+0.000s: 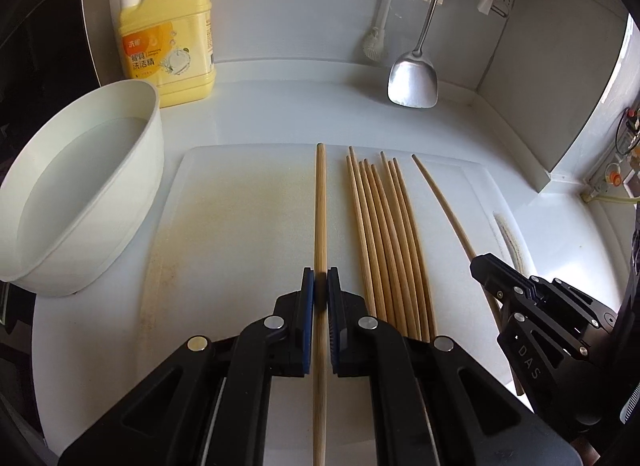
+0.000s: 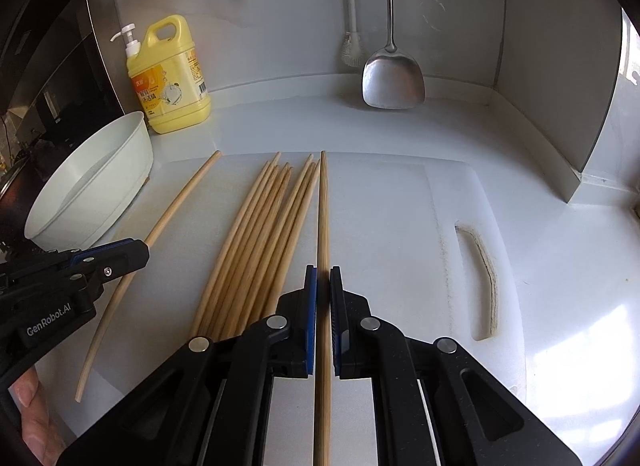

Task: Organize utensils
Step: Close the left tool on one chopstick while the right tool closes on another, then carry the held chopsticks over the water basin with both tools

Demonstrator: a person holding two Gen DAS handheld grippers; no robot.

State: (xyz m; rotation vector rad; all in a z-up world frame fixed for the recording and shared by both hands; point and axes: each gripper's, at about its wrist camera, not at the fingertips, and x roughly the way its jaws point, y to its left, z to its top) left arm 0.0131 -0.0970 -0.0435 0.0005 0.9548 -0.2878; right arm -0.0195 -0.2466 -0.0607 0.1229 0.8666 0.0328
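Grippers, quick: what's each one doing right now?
Left gripper: shut on one chopstick.
Right gripper: shut on another chopstick.

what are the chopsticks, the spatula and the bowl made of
Chopsticks: likely bamboo or wood, matte tan with fine lengthwise grain. Spatula: metal, probably stainless steel, grey with a dull sheen and reflections. Bowl: white, smooth, thin-walled, looks plastic, though glazed ceramic is possible.

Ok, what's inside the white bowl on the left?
The white bowl appears to hold only clear water, with no utensils visible. Its near wall hides the nearest part of the inside in both views.
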